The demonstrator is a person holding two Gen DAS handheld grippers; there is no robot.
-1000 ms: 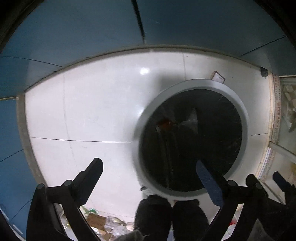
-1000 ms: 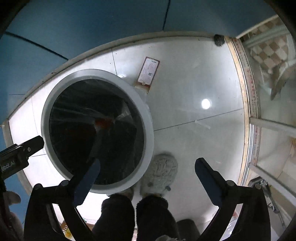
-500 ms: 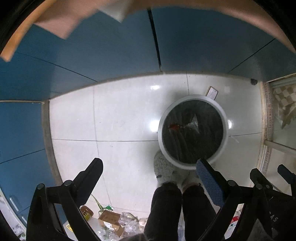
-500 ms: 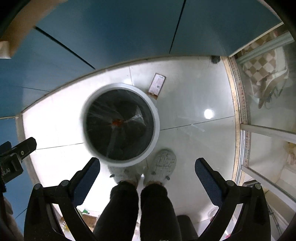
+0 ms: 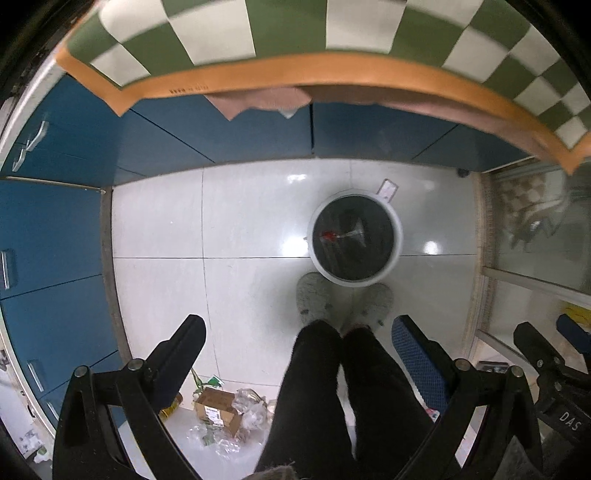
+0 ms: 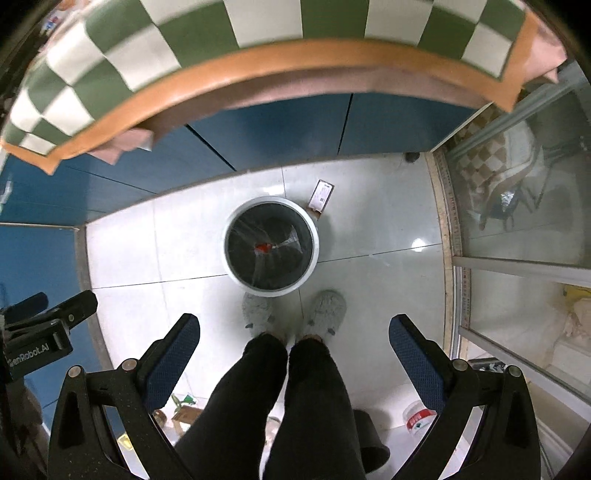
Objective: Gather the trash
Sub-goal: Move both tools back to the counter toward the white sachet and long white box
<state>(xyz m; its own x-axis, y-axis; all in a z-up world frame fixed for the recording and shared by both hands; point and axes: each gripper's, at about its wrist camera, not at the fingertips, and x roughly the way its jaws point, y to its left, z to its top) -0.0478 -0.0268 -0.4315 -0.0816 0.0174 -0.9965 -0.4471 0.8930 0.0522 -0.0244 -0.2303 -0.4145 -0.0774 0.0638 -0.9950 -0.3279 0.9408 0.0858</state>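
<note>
Both claws were held high above the floor, pointing straight down. The left claw (image 5: 297, 347) had its fingers spread wide with nothing between them; the right claw (image 6: 293, 341) was spread the same way, also empty.

The trash bin (image 5: 355, 237) — round, white-rimmed, lined with a dark bag — stood on the pale tiled floor (image 5: 240, 221) directly ahead of the person's grey slippers (image 5: 313, 297), its near rim just beside the toes. Inside the bin lay a clear plastic wrapper with a small red piece (image 6: 263, 248) near the centre. A small white card (image 6: 322, 192) lay flat on the floor, touching the far side of the bin.

Loose trash remained on the floor behind the person's legs (image 5: 325, 391), on their left side: a small cardboard box (image 5: 216, 404), crumpled clear plastic (image 5: 251, 402) just beside it, and green scraps (image 5: 213, 381) nearby. In the right wrist view a white container with a red label (image 6: 415, 417) sat on the floor near the right claw's right finger.

At the top of both views the edge of the bench appeared — covered by a green-and-white checked cloth (image 5: 288, 26) with an orange border. Blue cabinet fronts (image 5: 221, 136) ran beneath it.
</note>
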